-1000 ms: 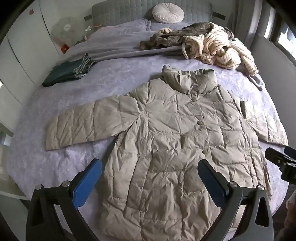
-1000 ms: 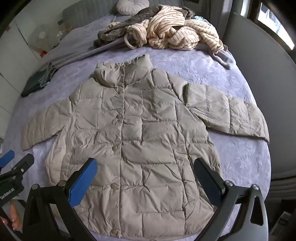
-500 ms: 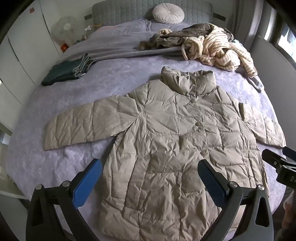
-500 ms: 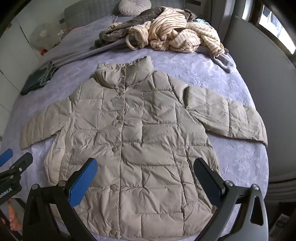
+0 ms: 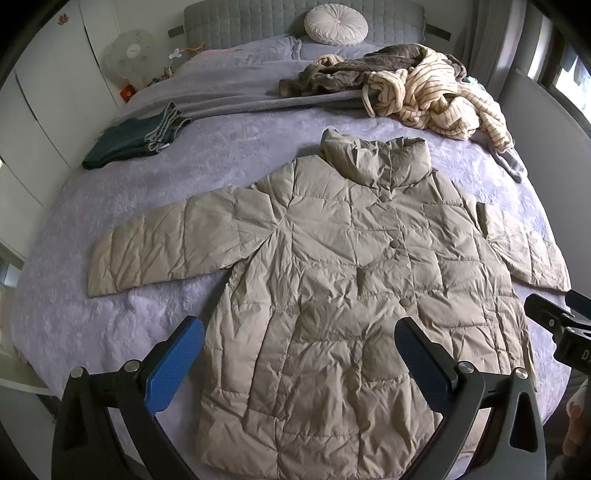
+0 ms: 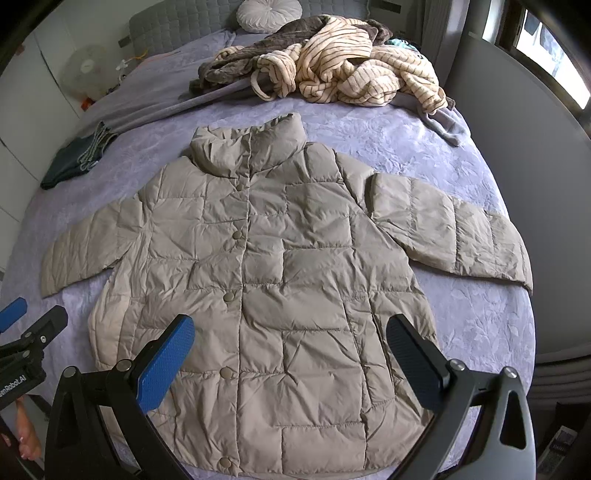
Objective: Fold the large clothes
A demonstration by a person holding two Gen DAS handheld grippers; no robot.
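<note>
While both tools hover above the near edge of the bed, you have a beige quilted puffer jacket (image 5: 351, 280) lying flat and face up on the lavender bedspread (image 5: 110, 314), buttoned, collar pointing to the far side and hem nearest you. Its two sleeves spread outward, one to the left (image 5: 166, 247) and one to the right (image 6: 454, 232).

Your left gripper (image 5: 299, 363) is spread wide with nothing between its blue pads, poised over the jacket's lower left portion. Your right gripper (image 6: 290, 356) is likewise wide apart and empty, above the lower middle of the jacket.

Judging by the puffy quilting, expect the jacket to be light, soft and springy, with a smooth shell that may slip and a filling that will push folds back open. A sensible hold would be at a sleeve cuff or along a side seam, pinching both layers firmly.

Farther away on the bed lie a striped cream robe (image 6: 351, 66) heaped with a brown garment (image 5: 343, 70), a folded dark green garment (image 5: 129, 142) to the far left, and a round pale cushion (image 5: 336, 20) against the grey headboard (image 5: 240, 22).
</note>
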